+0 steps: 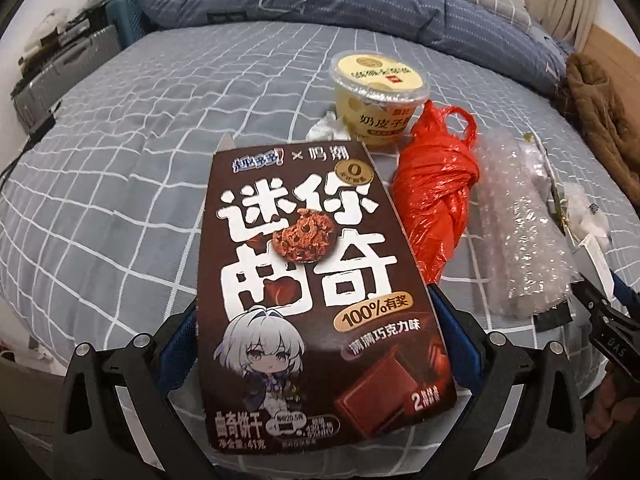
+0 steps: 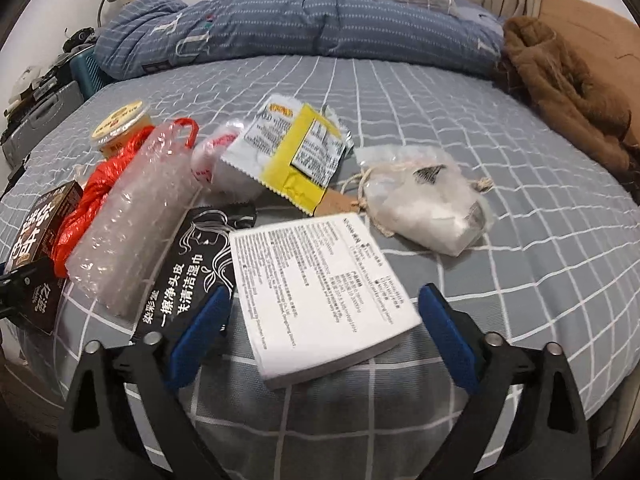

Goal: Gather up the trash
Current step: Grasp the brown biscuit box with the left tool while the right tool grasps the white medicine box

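My left gripper (image 1: pixel 316 320) is shut on a brown cookie box (image 1: pixel 316 280), its blue pads pressed on both sides; the box also shows at the left of the right wrist view (image 2: pixel 42 220). Beyond it lie a yellow yogurt cup (image 1: pixel 380 92), a red plastic bag (image 1: pixel 436 196) and a bubble wrap roll (image 1: pixel 520 216). My right gripper (image 2: pixel 324 320) is open, its fingers on either side of a white box (image 2: pixel 320 292) without touching it. A black wipes packet (image 2: pixel 192 264), a yellow-and-white sachet (image 2: pixel 292 156) and a clear drawstring pouch (image 2: pixel 428 200) lie around it.
All lies on a bed with a grey grid sheet (image 2: pixel 500 128). A folded blue quilt (image 2: pixel 304 28) lies at the far end, a brown fleece garment (image 2: pixel 568 92) at the right. Suitcases and clutter (image 1: pixel 68 60) stand beside the bed on the left.
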### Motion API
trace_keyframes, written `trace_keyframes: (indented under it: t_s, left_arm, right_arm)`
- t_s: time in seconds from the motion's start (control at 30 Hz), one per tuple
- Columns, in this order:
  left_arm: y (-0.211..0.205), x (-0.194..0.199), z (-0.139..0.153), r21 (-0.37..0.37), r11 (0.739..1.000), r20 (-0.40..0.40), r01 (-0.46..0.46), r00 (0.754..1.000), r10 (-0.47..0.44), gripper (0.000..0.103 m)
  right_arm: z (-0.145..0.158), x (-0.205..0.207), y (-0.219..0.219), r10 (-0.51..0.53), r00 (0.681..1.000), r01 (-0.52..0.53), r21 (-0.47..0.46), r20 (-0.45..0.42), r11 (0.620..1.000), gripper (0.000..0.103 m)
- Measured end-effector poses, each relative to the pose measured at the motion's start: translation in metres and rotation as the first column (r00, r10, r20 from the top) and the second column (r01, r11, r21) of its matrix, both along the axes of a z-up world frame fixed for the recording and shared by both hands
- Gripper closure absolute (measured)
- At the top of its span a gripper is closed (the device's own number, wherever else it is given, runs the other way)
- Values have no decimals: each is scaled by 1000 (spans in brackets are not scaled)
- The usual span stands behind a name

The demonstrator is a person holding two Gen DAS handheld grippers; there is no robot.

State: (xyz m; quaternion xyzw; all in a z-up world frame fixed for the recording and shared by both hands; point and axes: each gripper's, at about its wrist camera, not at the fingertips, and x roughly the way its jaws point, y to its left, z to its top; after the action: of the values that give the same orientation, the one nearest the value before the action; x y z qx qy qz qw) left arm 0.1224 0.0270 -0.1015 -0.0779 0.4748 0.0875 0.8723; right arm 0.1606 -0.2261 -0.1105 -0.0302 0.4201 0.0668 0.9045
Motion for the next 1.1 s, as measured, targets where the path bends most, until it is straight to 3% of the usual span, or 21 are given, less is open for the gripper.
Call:
trace_keyframes:
  t_s: [0.07, 0.77, 1.0, 1.1]
  left_arm:
    - [2, 1, -5, -11, 1000, -7, -2, 1000, 2, 5]
    - [-2, -12, 6, 11, 999, 53, 30, 998, -30, 11]
    - [-2, -14, 5, 20, 999, 58, 31, 998, -32, 11]
    - [-4, -12, 3, 21, 999, 52, 35, 998, -36, 11]
  right_arm:
    - [-5, 2, 2, 4, 1000, -4, -3, -11, 1000, 21]
    - [2, -5, 3, 16, 1000, -17, 36, 19, 999, 30]
    - [1, -6, 7, 14, 1000, -14, 45, -4, 999, 30]
    - [-1, -4, 9, -10, 1000, 11, 56, -8, 998, 26]
